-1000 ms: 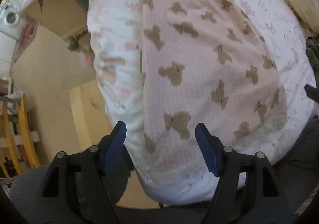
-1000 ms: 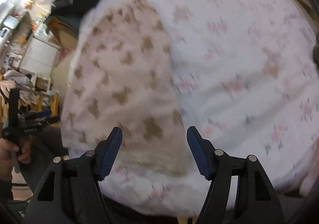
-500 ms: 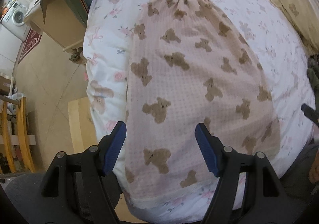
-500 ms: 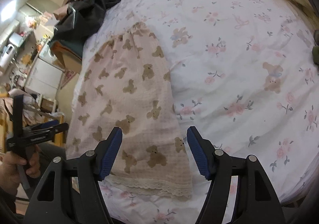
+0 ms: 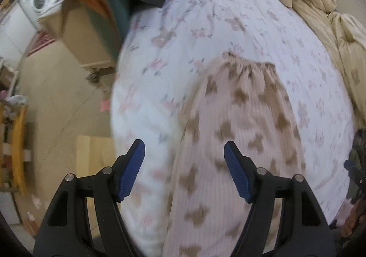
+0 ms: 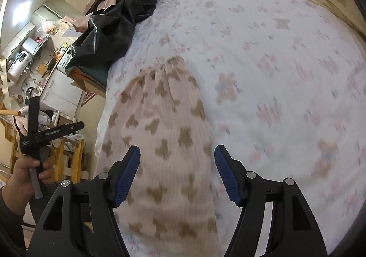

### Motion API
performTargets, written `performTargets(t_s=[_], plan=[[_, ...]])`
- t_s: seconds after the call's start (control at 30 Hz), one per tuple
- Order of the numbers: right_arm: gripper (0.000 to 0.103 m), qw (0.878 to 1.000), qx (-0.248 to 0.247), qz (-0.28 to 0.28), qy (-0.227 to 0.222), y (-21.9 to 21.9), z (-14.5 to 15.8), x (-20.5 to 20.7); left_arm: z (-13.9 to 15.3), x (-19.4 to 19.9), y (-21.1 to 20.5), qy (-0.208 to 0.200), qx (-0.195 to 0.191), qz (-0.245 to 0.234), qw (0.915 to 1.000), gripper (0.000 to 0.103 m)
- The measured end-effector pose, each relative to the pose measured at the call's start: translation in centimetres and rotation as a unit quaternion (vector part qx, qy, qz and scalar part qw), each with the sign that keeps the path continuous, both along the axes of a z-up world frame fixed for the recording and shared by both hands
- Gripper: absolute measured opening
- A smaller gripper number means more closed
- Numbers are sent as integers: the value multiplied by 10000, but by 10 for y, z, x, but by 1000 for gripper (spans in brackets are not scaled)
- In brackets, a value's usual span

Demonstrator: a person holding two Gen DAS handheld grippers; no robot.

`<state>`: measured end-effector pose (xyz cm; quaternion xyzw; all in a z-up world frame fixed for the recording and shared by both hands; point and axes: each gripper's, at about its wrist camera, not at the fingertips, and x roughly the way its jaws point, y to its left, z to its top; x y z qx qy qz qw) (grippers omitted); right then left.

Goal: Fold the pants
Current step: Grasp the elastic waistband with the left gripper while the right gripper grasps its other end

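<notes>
Pants (image 5: 240, 142) printed with brown bears lie flat on the bed (image 5: 263, 35), near its edge, the gathered waistband at the far end. We hold the left hand-held gripper (image 5: 184, 172) above them, jaws wide with nothing between; the right hand-held gripper (image 6: 177, 174) hangs over the same cloth, jaws wide and empty too. Dark clothes (image 6: 119, 19) are piled at the bed's far corner

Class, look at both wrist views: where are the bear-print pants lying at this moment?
The bear-print pants lie flat on the floral bedsheet, near the bed's left edge, waistband pointing away; in the right wrist view they fill the lower left, below the black clothing pile.
</notes>
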<state>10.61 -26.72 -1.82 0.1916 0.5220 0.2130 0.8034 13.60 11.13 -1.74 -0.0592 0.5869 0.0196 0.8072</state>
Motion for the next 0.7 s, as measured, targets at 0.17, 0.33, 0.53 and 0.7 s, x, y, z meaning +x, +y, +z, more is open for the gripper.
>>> performTargets(t_s=[0.17, 0.33, 0.53, 0.7], plan=[[58, 9998, 68, 141, 90, 18, -22, 68, -37, 67, -3, 56, 32, -299, 9995, 69], [55, 9988, 111, 224, 410, 23, -53, 132, -76, 127, -30, 565, 31, -1205, 9911, 69], [55, 9971, -149, 616, 430, 44, -75, 194, -98, 173, -47, 464, 206, -1893, 9806, 69], [53, 9956, -258, 693, 581, 63, -100, 232, -111, 198, -60, 462, 403, -2461, 9673, 69]])
